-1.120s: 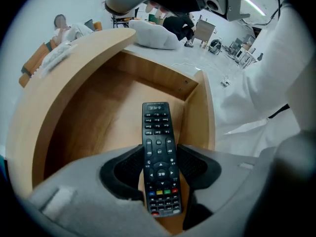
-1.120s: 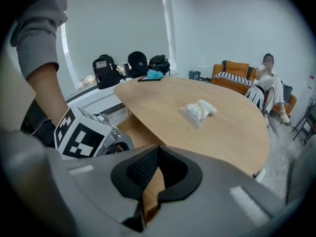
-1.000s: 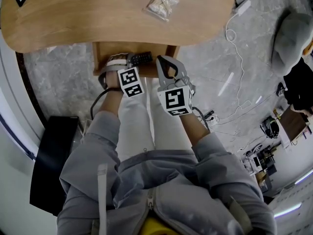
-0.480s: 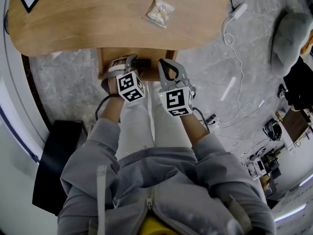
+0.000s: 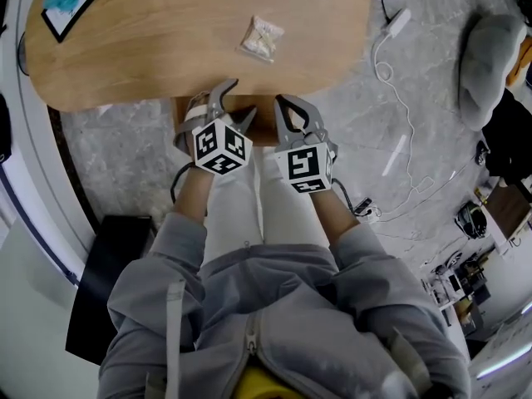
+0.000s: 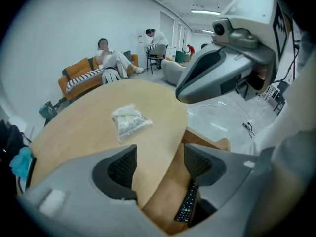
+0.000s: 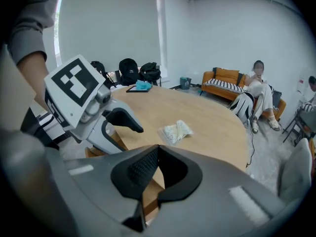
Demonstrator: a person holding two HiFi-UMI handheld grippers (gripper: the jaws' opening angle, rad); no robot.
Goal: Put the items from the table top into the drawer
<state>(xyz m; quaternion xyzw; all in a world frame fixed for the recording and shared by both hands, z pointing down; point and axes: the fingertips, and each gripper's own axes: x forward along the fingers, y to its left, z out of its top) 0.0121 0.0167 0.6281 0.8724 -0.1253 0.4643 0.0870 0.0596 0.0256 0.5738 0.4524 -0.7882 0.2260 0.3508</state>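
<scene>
Your left gripper [image 6: 160, 154] has just opened its jaws and lifted out of the drawer [image 6: 217, 143], empty. The remote [image 6: 186, 209] lies inside, lower centre. Your right gripper [image 7: 157, 157] is closed on nothing. The plastic bag [image 5: 260, 38] waits upper centre on the worktop [image 5: 166, 40], likely next

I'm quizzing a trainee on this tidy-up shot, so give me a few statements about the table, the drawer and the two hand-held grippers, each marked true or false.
1. The remote lies in the open drawer. True.
2. The bag lies in the drawer. False: it lies on the table.
3. The left hand-held gripper has its jaws apart. True; they have just been opening, and nothing is between them.
4. The right hand-held gripper grips the bag. False: its jaws are together and hold nothing.
</scene>
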